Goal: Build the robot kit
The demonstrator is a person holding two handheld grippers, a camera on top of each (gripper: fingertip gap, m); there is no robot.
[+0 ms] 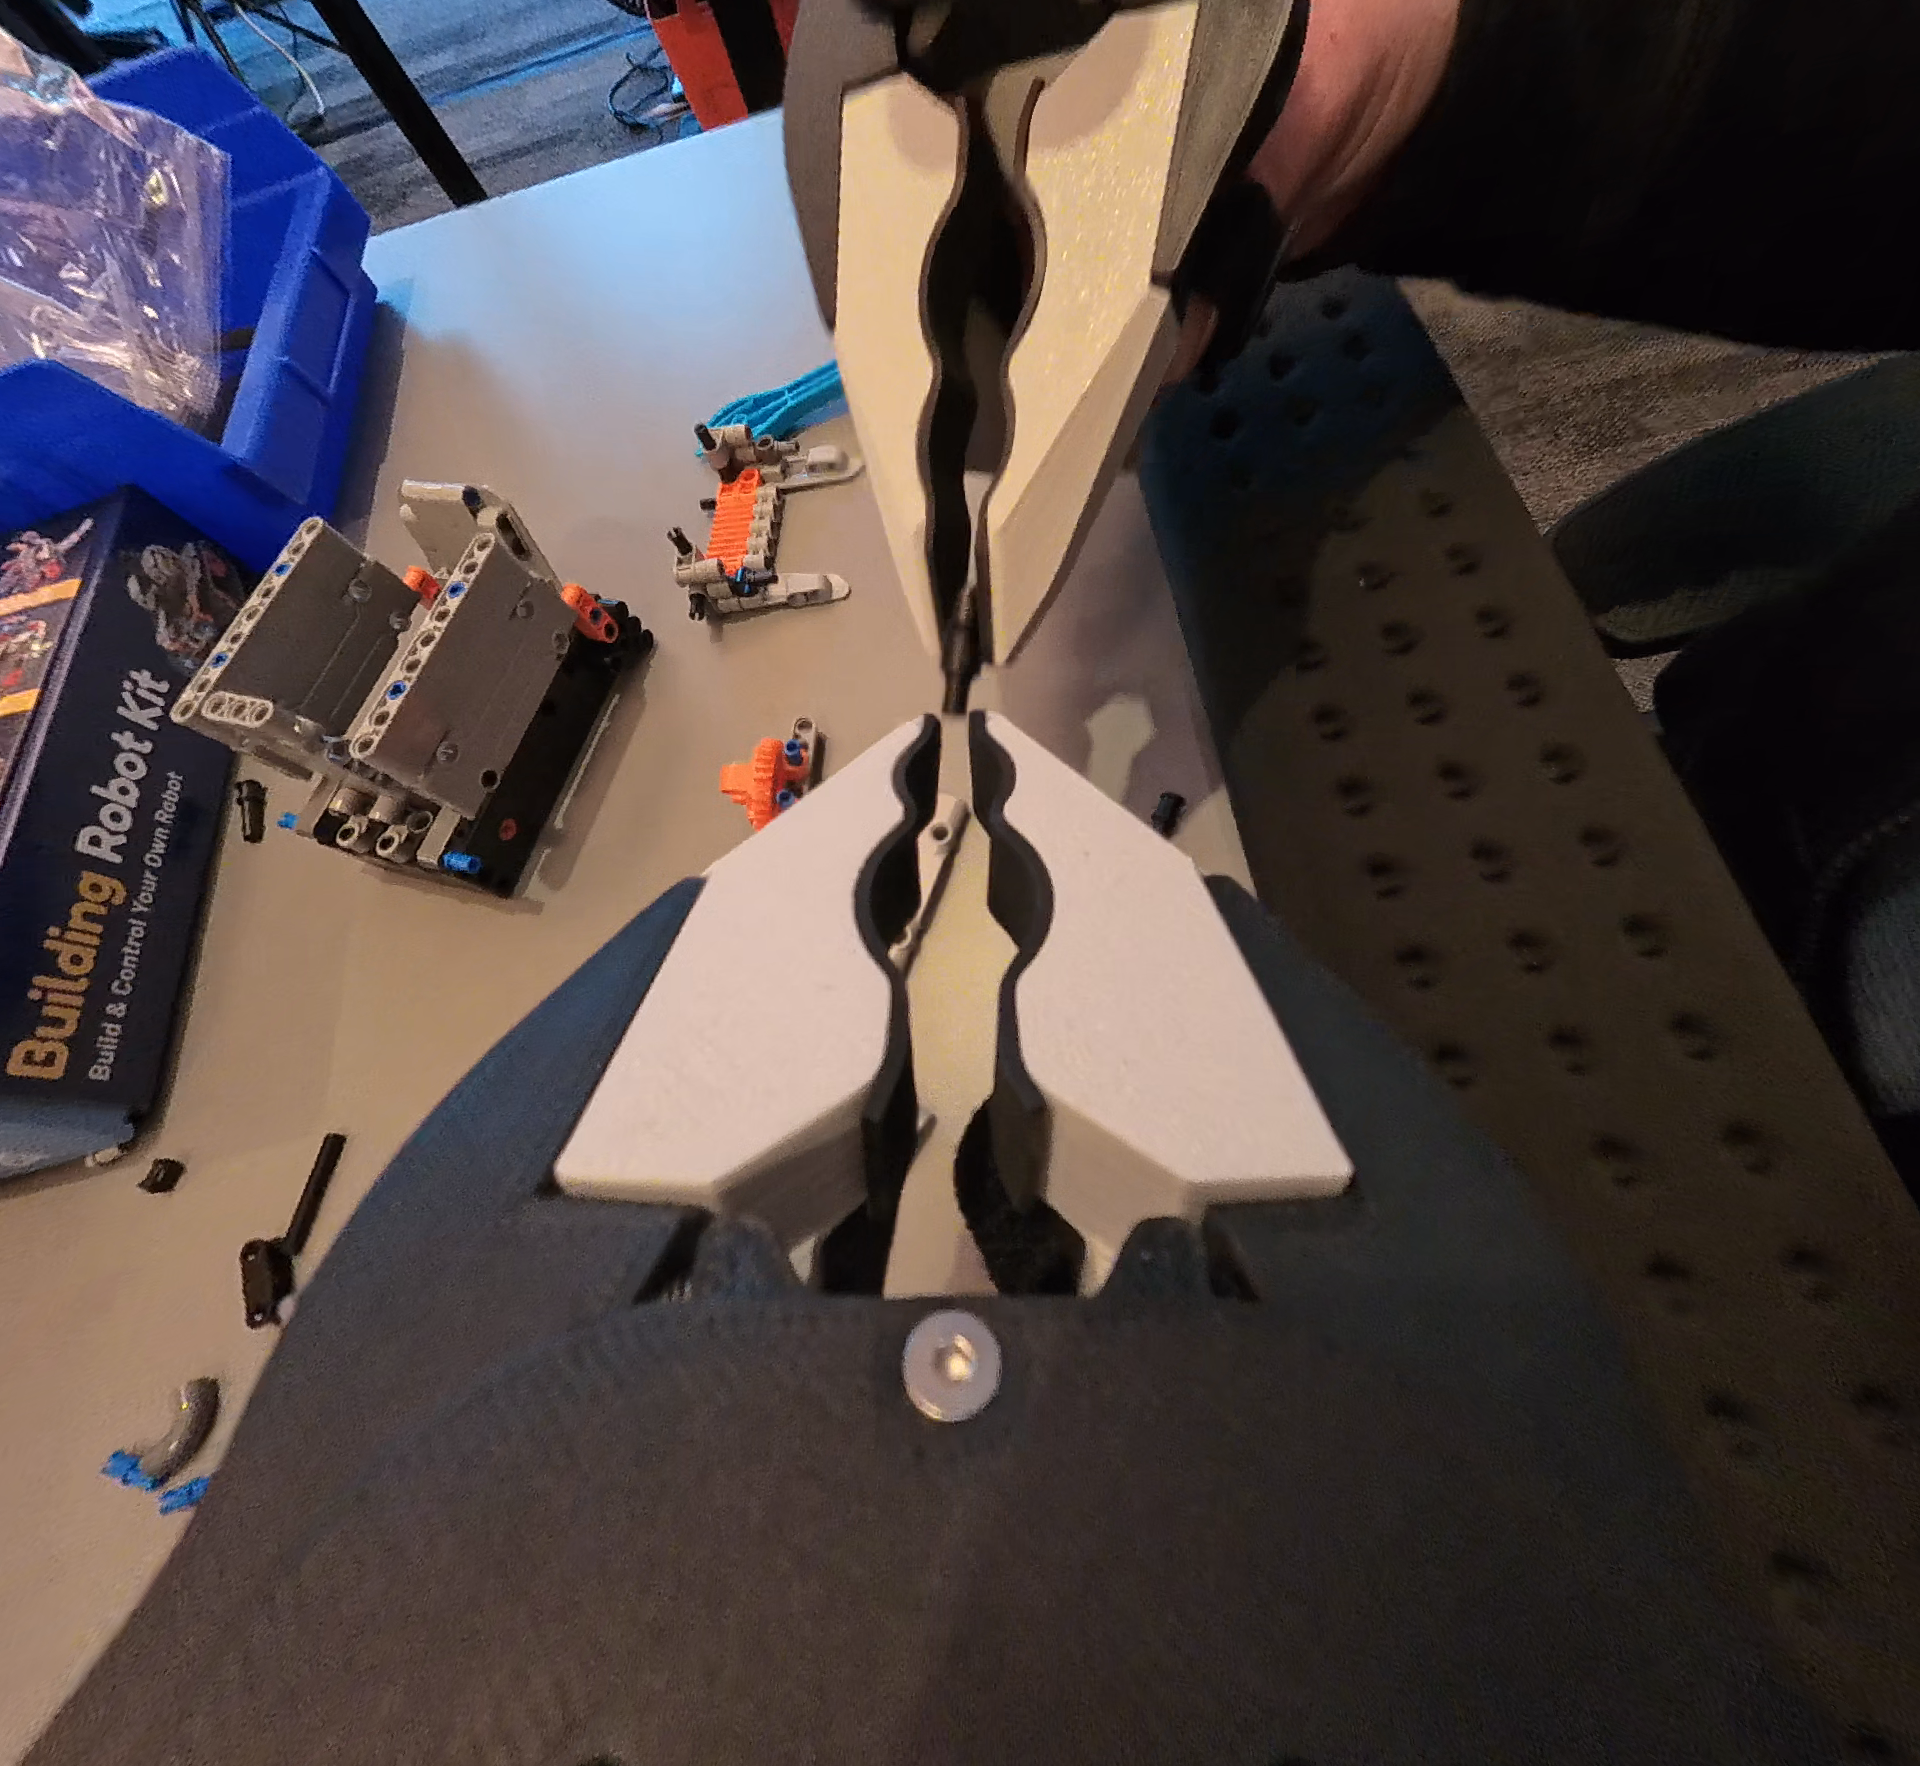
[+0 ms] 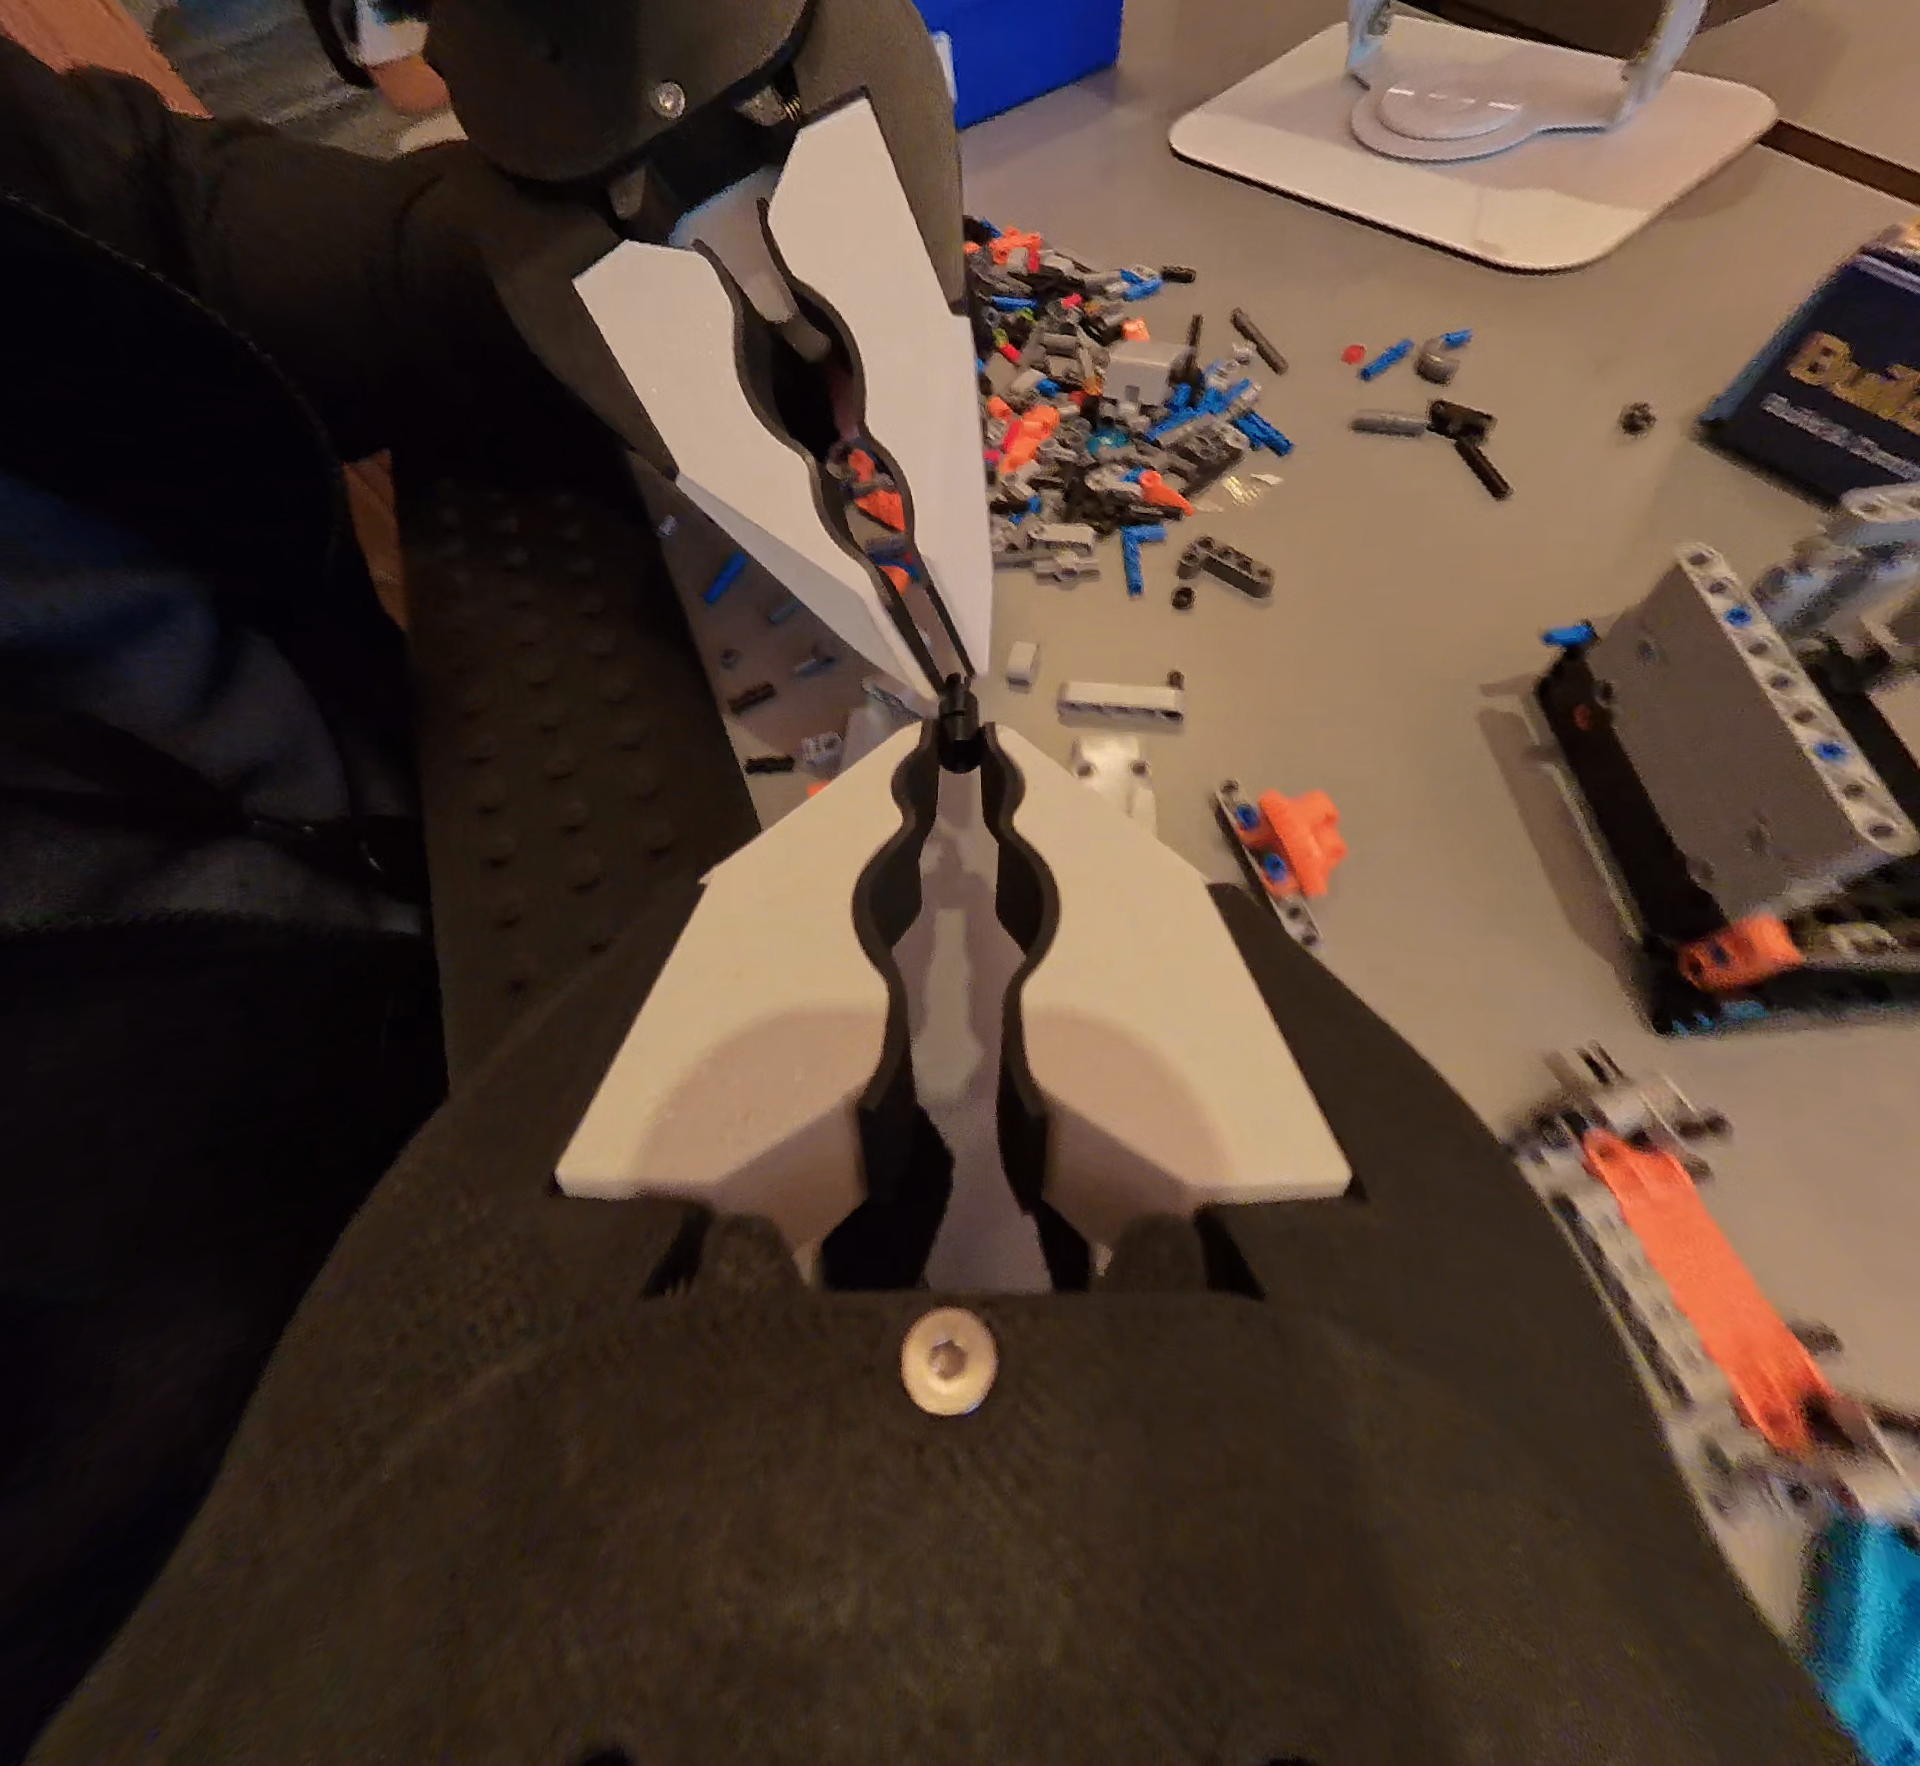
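Sits leftmost, parked aside on table [image 1: 582, 314]: grey block model [image 1: 416, 677]. Centre, left gripper [image 1: 954, 729] narrowed almost shut, grasp impossible to tell. Meeting it tip to tip, right gripper [image 2: 956, 745] clenched on small black pin [image 2: 958, 729], aloft, seemingly for fine alignment.

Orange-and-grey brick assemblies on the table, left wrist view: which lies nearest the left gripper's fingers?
The small orange gear piece, just left of the left gripper; the long one lies farther away.

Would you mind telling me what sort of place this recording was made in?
Probably a lab or office workspace set up for building-kit assembly: a grey table strewn with a pile of small plastic building parts, a blue storage bin, and a half-built grey block model.
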